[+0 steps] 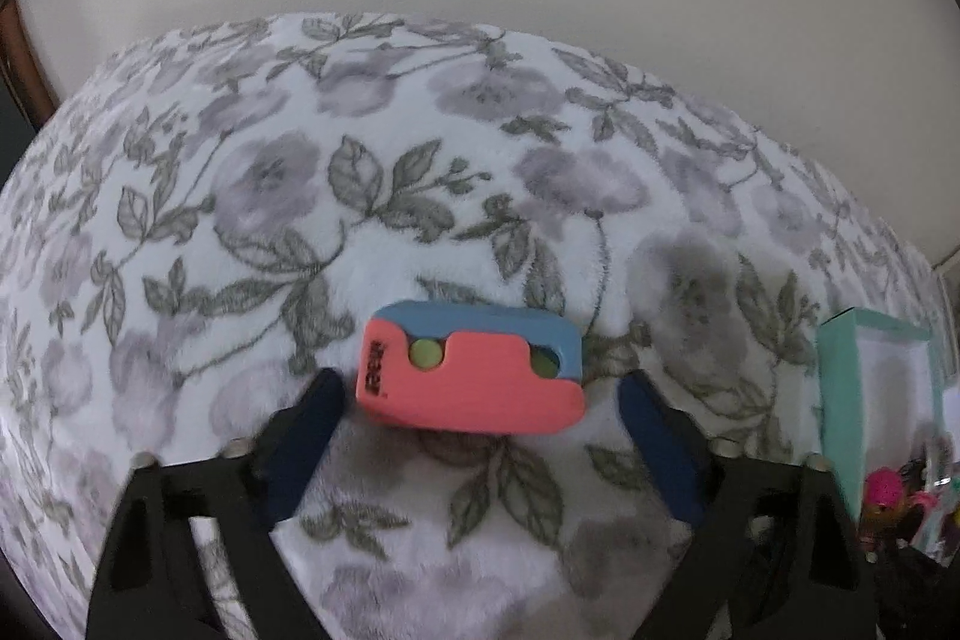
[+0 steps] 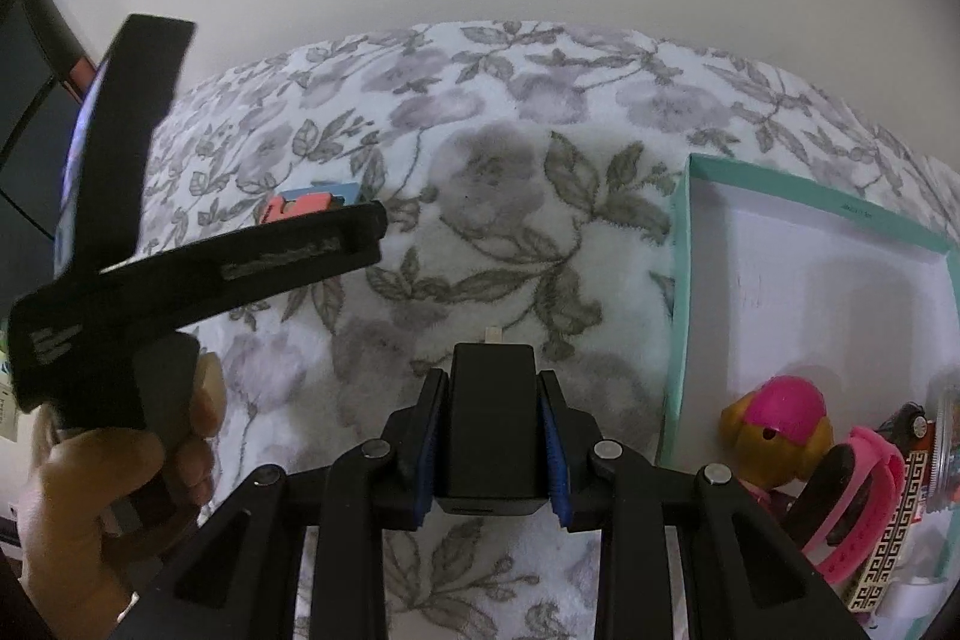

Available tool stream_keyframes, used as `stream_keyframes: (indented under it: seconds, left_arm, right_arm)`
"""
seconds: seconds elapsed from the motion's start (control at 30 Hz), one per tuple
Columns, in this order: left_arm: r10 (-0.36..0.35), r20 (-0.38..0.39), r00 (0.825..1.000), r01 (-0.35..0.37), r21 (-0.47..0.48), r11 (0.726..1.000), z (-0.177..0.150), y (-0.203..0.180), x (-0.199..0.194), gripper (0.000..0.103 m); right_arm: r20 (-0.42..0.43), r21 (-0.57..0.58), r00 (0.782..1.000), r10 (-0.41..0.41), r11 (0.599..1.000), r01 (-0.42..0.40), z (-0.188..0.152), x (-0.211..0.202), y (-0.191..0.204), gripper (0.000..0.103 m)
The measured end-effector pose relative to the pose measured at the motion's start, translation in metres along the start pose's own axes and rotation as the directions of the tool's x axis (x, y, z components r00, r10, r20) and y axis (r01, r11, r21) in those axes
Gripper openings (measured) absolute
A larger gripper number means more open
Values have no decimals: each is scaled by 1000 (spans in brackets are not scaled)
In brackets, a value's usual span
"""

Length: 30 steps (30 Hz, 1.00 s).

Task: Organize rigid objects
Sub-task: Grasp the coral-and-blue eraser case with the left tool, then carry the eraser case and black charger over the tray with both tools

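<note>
A pink and blue block (image 1: pixel 480 388) with two green dots lies flat on the floral blanket (image 1: pixel 270 196). My left gripper (image 1: pixel 480 385) stands open around it. Its left finger (image 1: pixel 312 418) is close to the block's left end and its right finger (image 1: pixel 654 436) stands clearly apart from the other end. In the right wrist view the same block (image 2: pixel 300 205) shows far left, partly hidden behind the left gripper's black fingers. My right gripper (image 2: pixel 492 382) is shut on a small black boxy adapter (image 2: pixel 492 430) with a pale tip, held above the blanket.
A teal-rimmed white box (image 2: pixel 678 280) lies to the right, also seen as the teal box (image 1: pixel 840 388). It holds a pink-capped toy figure (image 2: pixel 774 418), a pink band (image 2: pixel 858 496) and a patterned strip (image 2: pixel 888 538). A hand (image 2: pixel 90 490) grips the left tool's handle. A plain wall rises behind the bed.
</note>
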<state>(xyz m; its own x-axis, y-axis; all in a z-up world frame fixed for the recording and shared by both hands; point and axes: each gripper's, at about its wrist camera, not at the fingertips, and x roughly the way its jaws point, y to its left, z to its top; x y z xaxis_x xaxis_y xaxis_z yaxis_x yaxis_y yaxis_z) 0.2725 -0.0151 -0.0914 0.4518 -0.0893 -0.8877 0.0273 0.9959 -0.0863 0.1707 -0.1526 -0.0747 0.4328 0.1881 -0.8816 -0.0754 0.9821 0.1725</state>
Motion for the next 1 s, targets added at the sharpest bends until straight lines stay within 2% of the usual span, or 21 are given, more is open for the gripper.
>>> stream_keyframes:
  seconds: [0.03, 0.13, 0.37, 0.53, 0.8, 1.0]
  left_arm:
    - [9, -1, 1000, -9, 9, 1000, 1, -1, 1, 77]
    - [40, -11, 999, -40, 36, 999, 2, -4, 3, 71]
    - [26, -17, 1000, -26, 7, 1000, -4, 0, -3, 71]
    - [5, -8, 1000, -5, -36, 999, -7, 3, -22, 71]
    - [-81, 57, 995, 86, -86, 993, -5, -10, -74, 71]
    - [-161, 90, 983, 165, -50, 985, -9, -48, -111, 71]
  right_arm:
    - [1, 0, 1000, 1, 1000, -1, 0, 0, 0, 31]
    - [1, 4, 1000, 2, 1000, -2, 1, 0, -2, 31]
    - [10, 7, 1000, 2, 1000, -2, 4, -6, -5, 31]
    - [37, 9, 999, 5, 1000, -6, 6, -21, -8, 31]
    - [104, 37, 994, 18, 999, -22, 13, -59, -20, 31]
    - [134, 54, 991, -18, 998, 11, 12, -90, -41, 31]
